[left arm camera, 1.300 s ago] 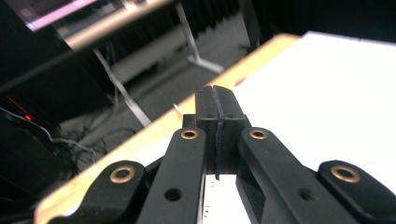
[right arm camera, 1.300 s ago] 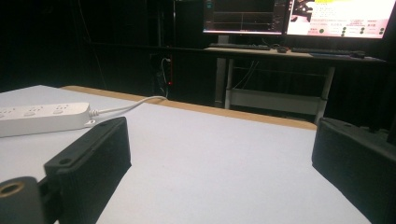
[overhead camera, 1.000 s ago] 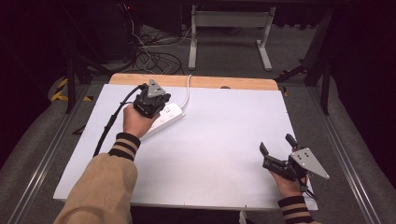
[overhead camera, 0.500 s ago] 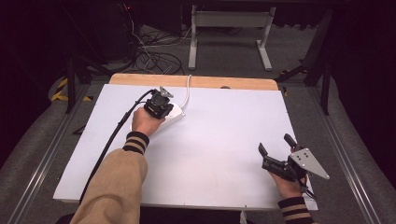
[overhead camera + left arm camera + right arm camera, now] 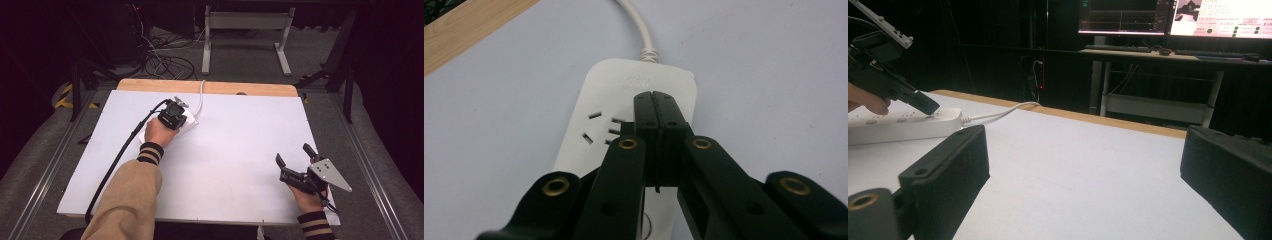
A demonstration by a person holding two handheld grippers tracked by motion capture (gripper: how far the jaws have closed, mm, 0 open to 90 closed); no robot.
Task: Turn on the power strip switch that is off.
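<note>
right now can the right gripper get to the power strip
Probably yes. The right gripper is open near the table's right front, the power strip lies across bare white tabletop, though the shut left gripper is already on it.

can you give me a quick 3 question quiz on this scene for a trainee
1. True or false: the left claw is shut, its tips over the power strip.
2. Which claw is open? A) left B) right C) both
3. Fill in: the strip's cord runs toward the table's ___ edge.

Key: 1 true; 2 B; 3 far, where the wooden edge shows.
</note>
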